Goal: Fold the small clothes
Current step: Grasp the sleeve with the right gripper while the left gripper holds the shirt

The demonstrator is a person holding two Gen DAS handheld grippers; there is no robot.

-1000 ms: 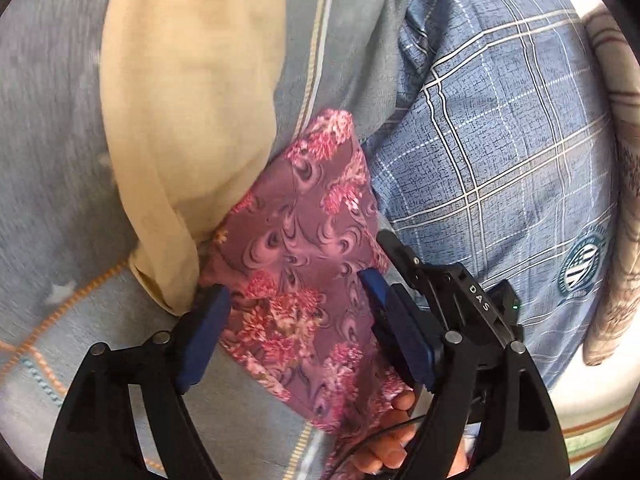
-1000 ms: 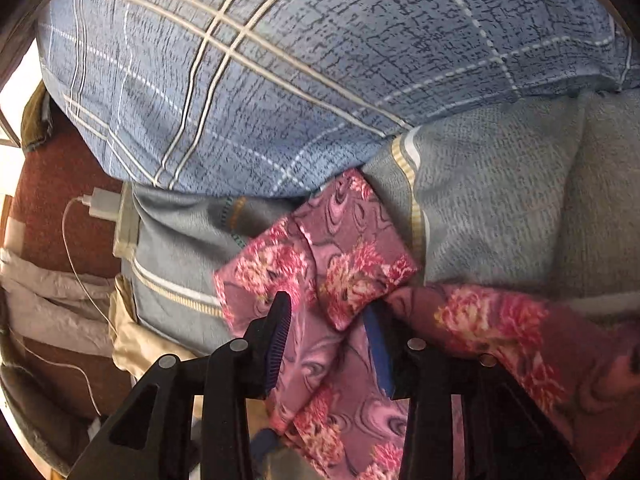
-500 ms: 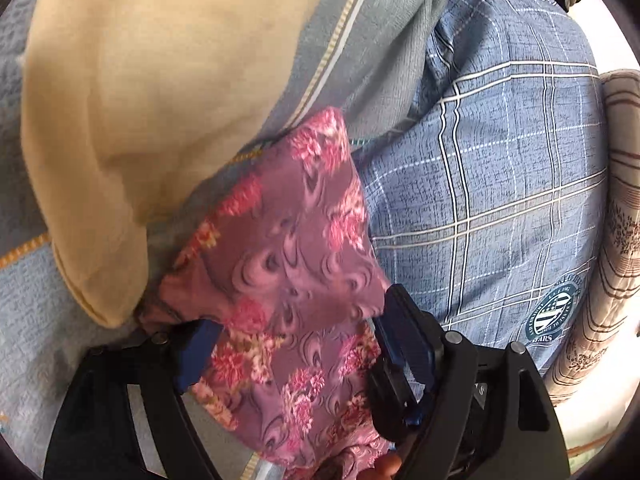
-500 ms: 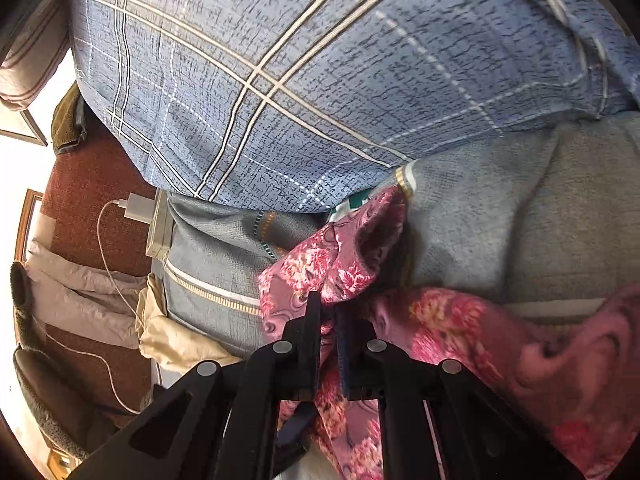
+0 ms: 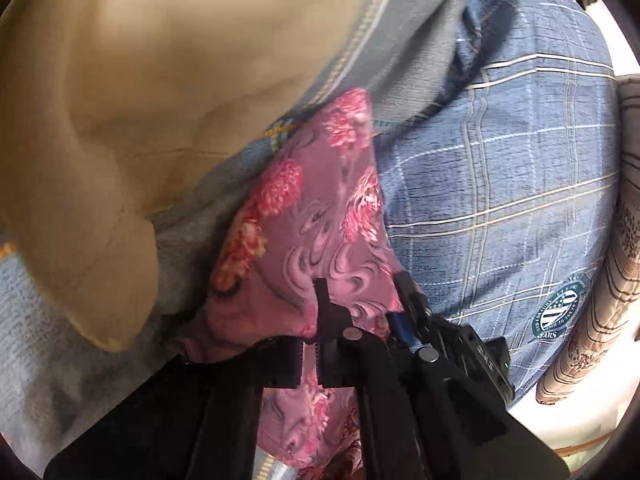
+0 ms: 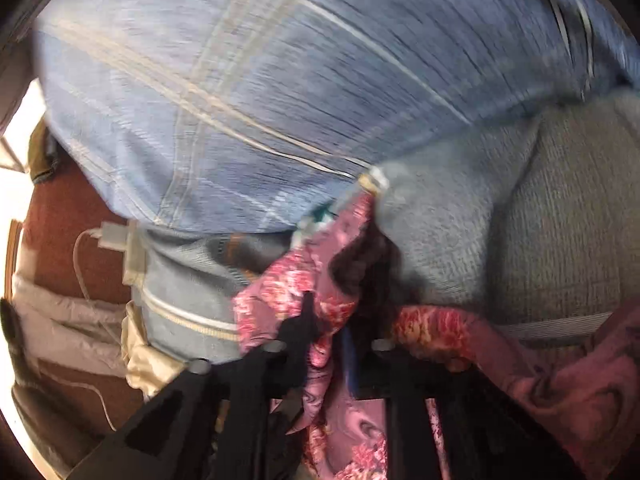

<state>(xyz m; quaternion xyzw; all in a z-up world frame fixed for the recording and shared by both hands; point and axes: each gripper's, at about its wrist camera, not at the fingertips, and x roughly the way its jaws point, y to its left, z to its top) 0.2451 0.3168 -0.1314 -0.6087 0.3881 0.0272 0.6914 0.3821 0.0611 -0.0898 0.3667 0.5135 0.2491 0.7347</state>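
A small purple garment with pink flowers (image 5: 320, 220) lies on grey-blue bedding, between a beige cloth and a blue plaid pillow. My left gripper (image 5: 310, 344) is shut on its near edge, the cloth bunched between the jaws. The other gripper's black body (image 5: 460, 344) shows just right of it. In the right wrist view, which is blurred, my right gripper (image 6: 336, 320) is shut on a fold of the same garment (image 6: 296, 284), which drapes over and below the fingers and trails to the right.
A beige cloth (image 5: 140, 100) lies at the upper left. A blue plaid pillow (image 5: 500, 200) fills the right and also shows in the right wrist view (image 6: 280, 80). A white charger and cable (image 6: 114, 236) lie on a brown surface at left.
My left gripper has shut on the flowered garment, having been open around it. My right gripper shut on it half a second ago and still holds it. Both views have shifted and the cloth is lifted.
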